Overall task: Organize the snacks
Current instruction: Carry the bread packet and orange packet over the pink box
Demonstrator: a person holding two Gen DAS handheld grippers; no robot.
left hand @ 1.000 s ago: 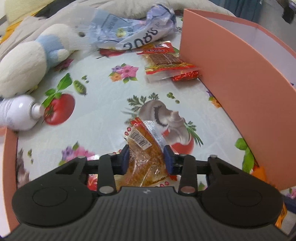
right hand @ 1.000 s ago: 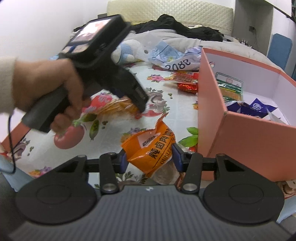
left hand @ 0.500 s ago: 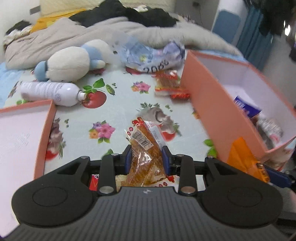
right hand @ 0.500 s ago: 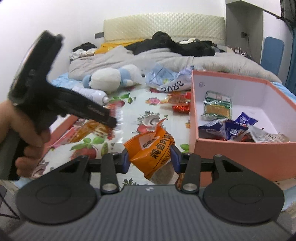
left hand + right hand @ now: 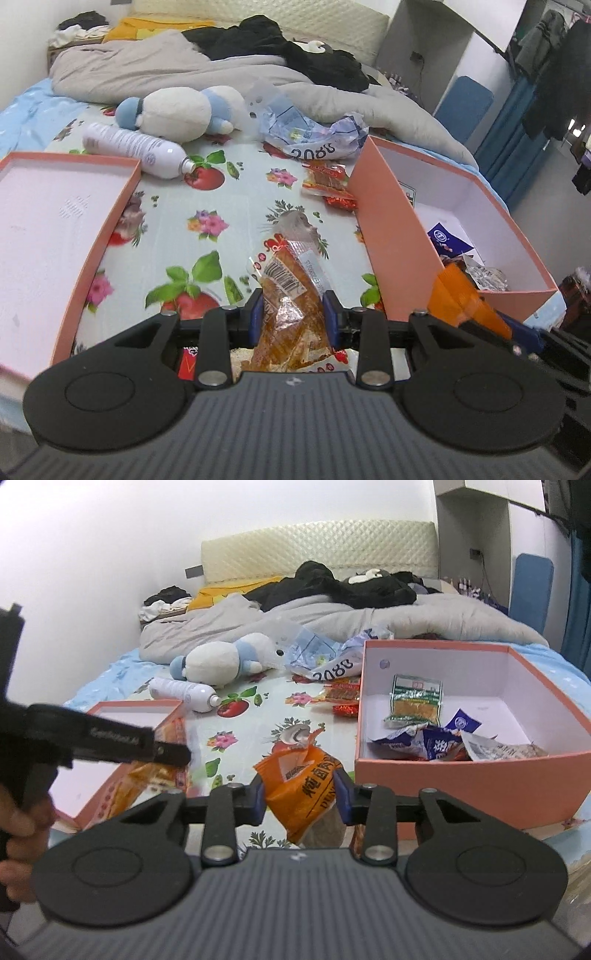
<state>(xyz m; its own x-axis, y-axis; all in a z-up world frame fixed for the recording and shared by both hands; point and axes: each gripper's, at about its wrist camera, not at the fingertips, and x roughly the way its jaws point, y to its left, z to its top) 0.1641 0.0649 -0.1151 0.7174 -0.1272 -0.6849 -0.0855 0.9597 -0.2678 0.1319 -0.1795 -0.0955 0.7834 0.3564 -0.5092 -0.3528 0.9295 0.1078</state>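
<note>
Pointing forward and tilted down over the flowered cloth (image 5: 236, 206), the left hand-held gripper (image 5: 293, 314) is clamped on a clear snack packet (image 5: 291, 295) with a barcode label; the blue pads press both sides of the packet, which sticks out ahead of the fingers above the cloth. In the right wrist view the same tool shows at the left edge as a dark blurred arm, gripped by a person's hand (image 5: 18, 823), with that packet hanging under its tip beside the shallow pink box lid (image 5: 55, 229).

The right hand-held gripper (image 5: 299, 794) also tilts down and forward. Its jaws are closing, and an orange snack bag (image 5: 303, 782) sits between the pads, pinched near its middle and raised off the cloth, just left of the near wall of the pink box (image 5: 461, 775).

That box stands open at the right; its near rim is about level with the orange bag. Inside lie a green-edged packet (image 5: 413, 701) toward the back and blue and white wrappers (image 5: 436, 742) against the near wall, leaving bare white floor at the far right. Between lid and box runs an open strip of cloth. At its far end are a red snack packet (image 5: 325, 181) touching the box's far corner, a white bottle (image 5: 133, 147) on its side, a plush toy (image 5: 177, 114) and a crumpled plastic bag (image 5: 314, 133).
</note>
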